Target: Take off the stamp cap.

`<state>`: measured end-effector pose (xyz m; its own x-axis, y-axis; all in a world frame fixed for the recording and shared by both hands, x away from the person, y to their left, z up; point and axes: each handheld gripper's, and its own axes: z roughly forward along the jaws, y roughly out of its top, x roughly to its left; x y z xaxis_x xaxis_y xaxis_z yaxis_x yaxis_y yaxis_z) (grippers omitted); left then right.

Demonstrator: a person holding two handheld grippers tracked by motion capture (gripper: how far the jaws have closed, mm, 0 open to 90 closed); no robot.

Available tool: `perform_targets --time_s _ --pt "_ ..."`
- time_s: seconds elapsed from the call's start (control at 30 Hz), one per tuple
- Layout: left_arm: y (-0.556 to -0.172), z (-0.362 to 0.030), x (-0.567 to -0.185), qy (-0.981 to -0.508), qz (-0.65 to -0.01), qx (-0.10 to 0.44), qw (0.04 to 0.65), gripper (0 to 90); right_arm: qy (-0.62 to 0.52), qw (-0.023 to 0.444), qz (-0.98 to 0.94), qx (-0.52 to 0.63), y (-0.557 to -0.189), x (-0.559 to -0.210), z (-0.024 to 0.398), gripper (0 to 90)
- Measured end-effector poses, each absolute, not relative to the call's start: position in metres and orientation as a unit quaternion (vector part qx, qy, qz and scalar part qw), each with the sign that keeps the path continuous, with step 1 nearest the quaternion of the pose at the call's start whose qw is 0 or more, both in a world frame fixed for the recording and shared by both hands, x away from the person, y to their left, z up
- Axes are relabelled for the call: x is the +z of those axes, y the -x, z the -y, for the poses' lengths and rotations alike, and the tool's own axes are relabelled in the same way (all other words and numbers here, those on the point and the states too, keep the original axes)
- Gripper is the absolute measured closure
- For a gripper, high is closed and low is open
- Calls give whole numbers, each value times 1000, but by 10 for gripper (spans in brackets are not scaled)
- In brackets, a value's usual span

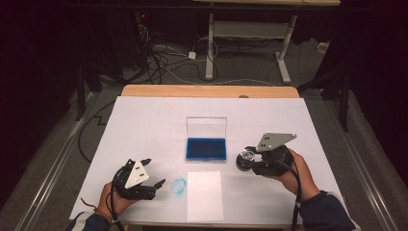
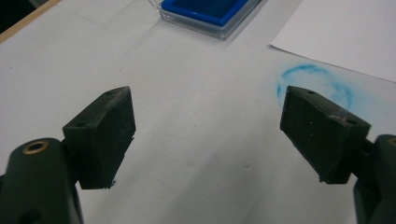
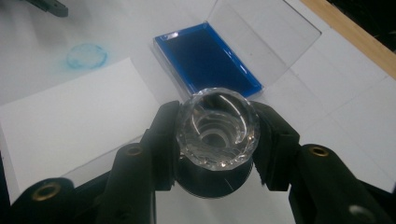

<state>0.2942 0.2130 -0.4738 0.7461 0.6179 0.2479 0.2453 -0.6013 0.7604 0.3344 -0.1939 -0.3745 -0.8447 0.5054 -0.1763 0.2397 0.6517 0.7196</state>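
Stamp [image 3: 215, 128], clear, hard and likely slippery, sat pinched by its sides in my right tongs [image 3: 217, 140], just right of the ink pad [image 1: 206, 148]; left tongs [image 2: 210, 135] stood spread, empty.

Left hand-held gripper [image 1: 155, 174], at 7 o'clock on the table [image 1: 144, 125]: held low in the left hand [image 1: 118, 197], jaws spread wide with nothing between them, pointing toward 3 o'clock. Right hand-held gripper [image 1: 246, 159], at 4 o'clock: jaws clamped, pointing toward 9 o'clock, right hand [image 1: 296, 175] wrapped behind it.
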Motion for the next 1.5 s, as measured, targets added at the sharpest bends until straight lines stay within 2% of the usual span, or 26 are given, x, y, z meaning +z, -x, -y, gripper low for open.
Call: perform_targets --time_s 0.67,0.77,1.5 --pt "-311 -203 -465 -856 -237 253 383 168 -184 181 -893 367 -353 -369 162 564" --pt "-314 -199 -463 -855 -238 253 386 146 -185 178 -893 370 -355 -368 159 563" --pt "-321 -141 -450 -860 -192 226 416 146 -170 169 -892 383 -350 -367 143 563"
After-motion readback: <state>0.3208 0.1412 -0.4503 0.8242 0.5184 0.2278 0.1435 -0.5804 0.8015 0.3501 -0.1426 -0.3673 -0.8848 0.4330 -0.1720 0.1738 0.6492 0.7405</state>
